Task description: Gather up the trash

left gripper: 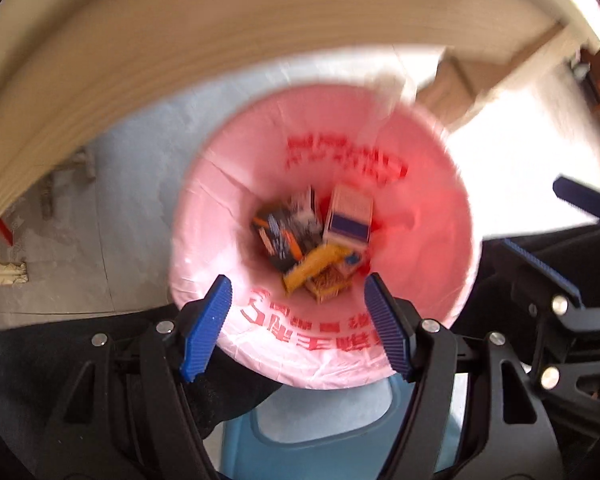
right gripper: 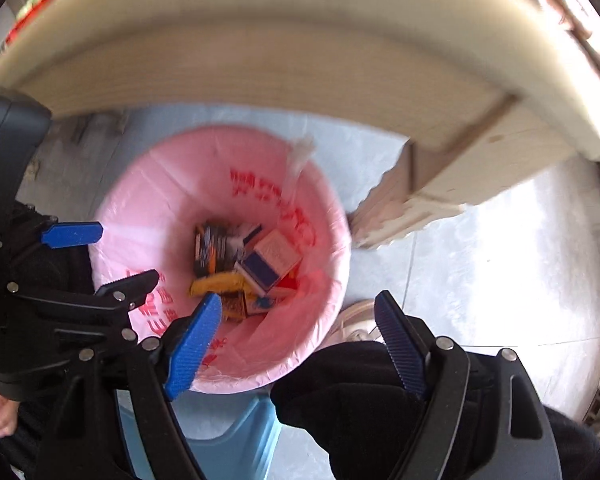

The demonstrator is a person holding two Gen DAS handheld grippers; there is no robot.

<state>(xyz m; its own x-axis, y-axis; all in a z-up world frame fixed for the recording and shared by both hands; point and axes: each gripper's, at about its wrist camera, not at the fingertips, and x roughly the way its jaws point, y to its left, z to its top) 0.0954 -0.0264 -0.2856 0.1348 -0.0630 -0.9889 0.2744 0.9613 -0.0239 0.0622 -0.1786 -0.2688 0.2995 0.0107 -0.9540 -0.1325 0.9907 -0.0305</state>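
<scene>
From the left wrist view, our left gripper [left gripper: 296, 328] hangs with fingers apart and empty over the pink-lined bin [left gripper: 204, 216] at frame centre. The small boxes [left gripper: 348, 216] lie at its bottom. At far right, our right gripper [right gripper: 300, 344] also gapes, empty.

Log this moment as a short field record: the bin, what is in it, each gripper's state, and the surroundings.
bin: round bin with pink liner bag, red print on the liner
contents: white and blue box, dark carton, yellow wrapper, all at the bottom
left hand-held gripper: open, empty, above the bin
right hand-held gripper: open, empty, above the bin's rim
surroundings: grey floor, beige furniture beside the bin
</scene>
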